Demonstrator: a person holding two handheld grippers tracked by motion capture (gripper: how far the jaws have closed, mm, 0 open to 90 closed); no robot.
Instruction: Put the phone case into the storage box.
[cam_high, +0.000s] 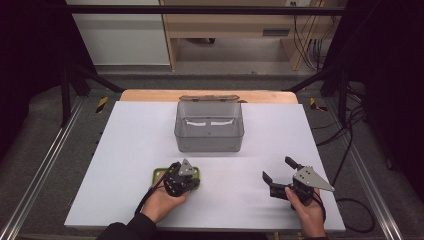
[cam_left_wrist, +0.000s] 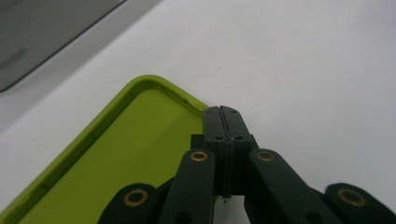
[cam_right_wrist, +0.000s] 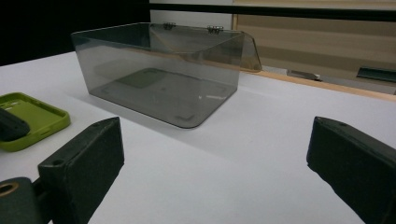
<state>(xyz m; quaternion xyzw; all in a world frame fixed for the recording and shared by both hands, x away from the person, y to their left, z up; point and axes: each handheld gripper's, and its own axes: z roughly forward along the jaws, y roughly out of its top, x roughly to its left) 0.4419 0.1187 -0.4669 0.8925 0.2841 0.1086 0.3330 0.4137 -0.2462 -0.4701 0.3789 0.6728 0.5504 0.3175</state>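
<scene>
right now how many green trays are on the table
1. The green tray lies near the front left of the table, partly under the left gripper, well in front of the clear box. Nothing else green shows.

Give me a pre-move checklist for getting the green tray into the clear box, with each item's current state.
1. Left gripper jaws: closed with nothing between them, over the corner of the green tray. Not ok for gripping.
2. Right gripper jaws: wide open and empty. Ok.
3. Clear box: open at the top, lid tipped back, nothing visible inside. Ok.
4. Table between tray and box: bare. Ok.
5. Tray contents: visible part bare, the rest hidden by the gripper. Cannot tell.
</scene>
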